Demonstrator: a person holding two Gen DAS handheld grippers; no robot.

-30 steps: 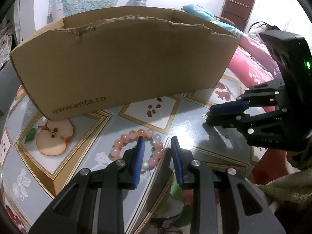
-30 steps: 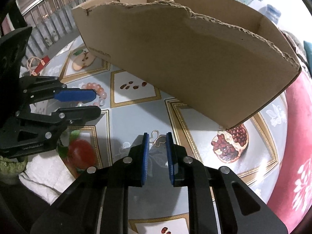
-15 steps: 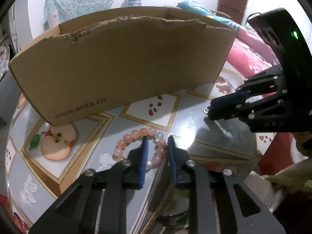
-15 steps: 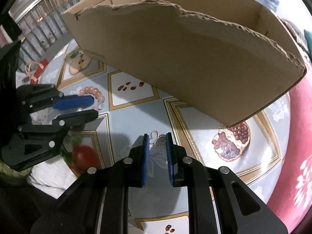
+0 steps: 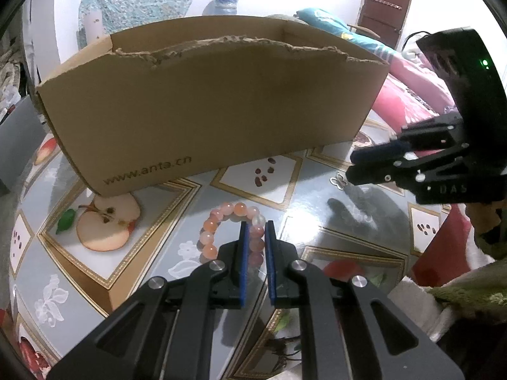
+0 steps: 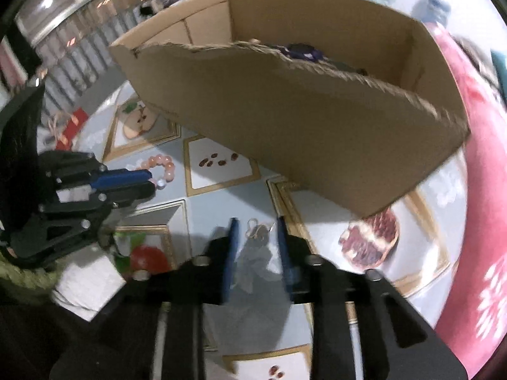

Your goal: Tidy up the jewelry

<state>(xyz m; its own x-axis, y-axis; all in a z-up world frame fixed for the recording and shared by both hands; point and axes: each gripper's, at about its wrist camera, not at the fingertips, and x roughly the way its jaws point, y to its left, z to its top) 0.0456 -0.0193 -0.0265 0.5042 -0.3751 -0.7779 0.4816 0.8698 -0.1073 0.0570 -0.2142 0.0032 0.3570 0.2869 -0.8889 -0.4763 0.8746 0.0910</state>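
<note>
Since the earlier frames the left gripper (image 5: 256,231) has just been closing on the pink bead bracelet (image 5: 233,231), and its pads now pinch the right side of the loop, which still lies on the patterned tablecloth (image 5: 317,209) in front of the cardboard box (image 5: 206,117); this grip probably prepares a lift over the box's torn front wall, which stands in the way. In the right wrist view, the right gripper (image 6: 257,231) has just been opening; its jaws stand apart, holding nothing, straddling the small wire charm (image 6: 258,231) on the cloth. Dark items (image 6: 301,51) already lie inside the box.
</note>
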